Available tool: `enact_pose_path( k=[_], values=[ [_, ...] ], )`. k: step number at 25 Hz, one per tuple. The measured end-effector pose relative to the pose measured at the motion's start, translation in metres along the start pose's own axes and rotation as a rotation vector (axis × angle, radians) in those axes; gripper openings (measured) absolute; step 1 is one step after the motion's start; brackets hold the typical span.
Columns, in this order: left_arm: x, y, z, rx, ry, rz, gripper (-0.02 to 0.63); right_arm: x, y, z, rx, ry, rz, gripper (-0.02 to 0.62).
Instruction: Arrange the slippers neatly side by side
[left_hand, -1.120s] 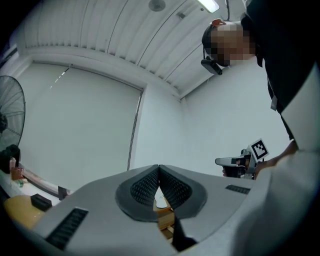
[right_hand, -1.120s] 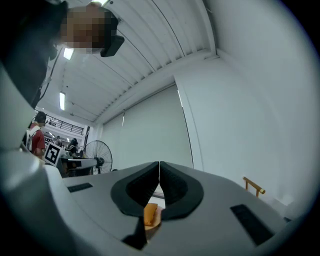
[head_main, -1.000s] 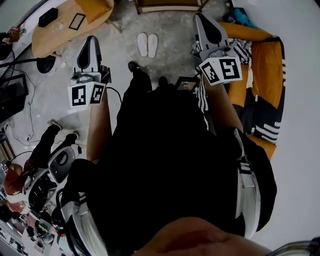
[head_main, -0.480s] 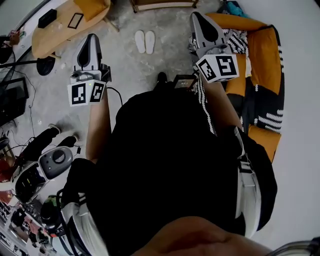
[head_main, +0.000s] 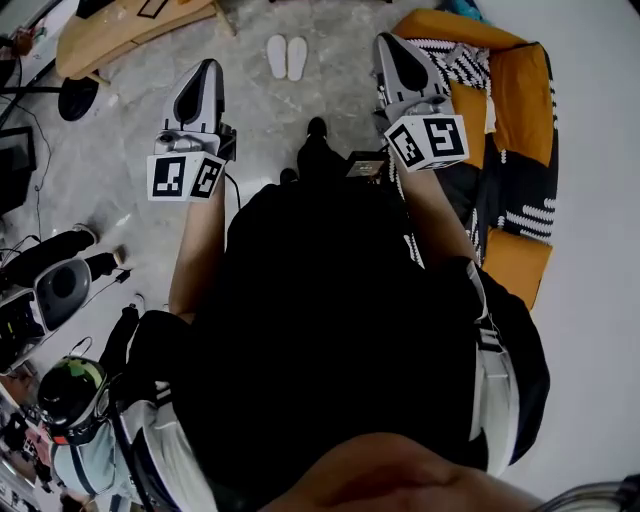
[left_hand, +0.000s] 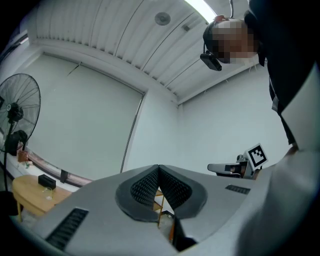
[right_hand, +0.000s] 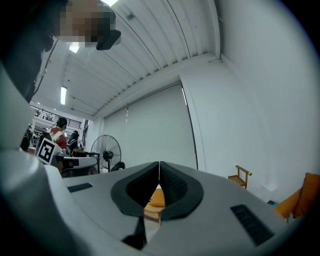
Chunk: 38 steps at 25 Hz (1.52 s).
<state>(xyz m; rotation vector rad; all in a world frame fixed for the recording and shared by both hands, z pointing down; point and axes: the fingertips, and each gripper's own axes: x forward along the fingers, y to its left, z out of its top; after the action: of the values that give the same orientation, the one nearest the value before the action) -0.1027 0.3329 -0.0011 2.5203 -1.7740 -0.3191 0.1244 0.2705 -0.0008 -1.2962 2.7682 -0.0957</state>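
A: With the sofa (head_main: 520, 100) as reference, what do the gripper views add?
B: Pad contact. Left gripper (left_hand: 159, 167) and right gripper (right_hand: 159, 164): jaws closed together, nothing between.
A: Slippers (head_main: 287, 57)?
B: Head view only: paired on the floor, left of the sofa.
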Motion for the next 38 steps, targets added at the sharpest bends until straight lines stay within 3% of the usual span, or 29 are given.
enact_pose_path(
  k=[8,16,22,27,30,38],
  values=[
    [-0.058,-0.029,-0.034,-0.068,0.039,0.011,0.015,-0.057,0.042,-0.020,-0.013,0.070,0.016,0.032],
    [-0.072,-0.039,-0.028,-0.048,0.027,-0.010,0.015,-0.058,0.060,-0.030,0.011,0.120,0.064,0.032],
    [-0.074,-0.065,-0.031,0.006,0.059,-0.024,0.015,-0.074,0.052,-0.045,0.035,0.141,0.083,0.032],
    [-0.074,-0.098,-0.018,-0.077,0.035,-0.008,0.015,-0.110,0.036,-0.046,0.066,0.124,0.087,0.032],
    [-0.069,-0.122,-0.011,-0.040,0.031,-0.029,0.015,-0.131,0.021,-0.048,0.090,0.114,0.080,0.032],
    [-0.064,-0.184,-0.038,-0.033,0.084,-0.075,0.015,-0.176,-0.009,-0.054,0.105,0.090,0.085,0.032]
  ],
)
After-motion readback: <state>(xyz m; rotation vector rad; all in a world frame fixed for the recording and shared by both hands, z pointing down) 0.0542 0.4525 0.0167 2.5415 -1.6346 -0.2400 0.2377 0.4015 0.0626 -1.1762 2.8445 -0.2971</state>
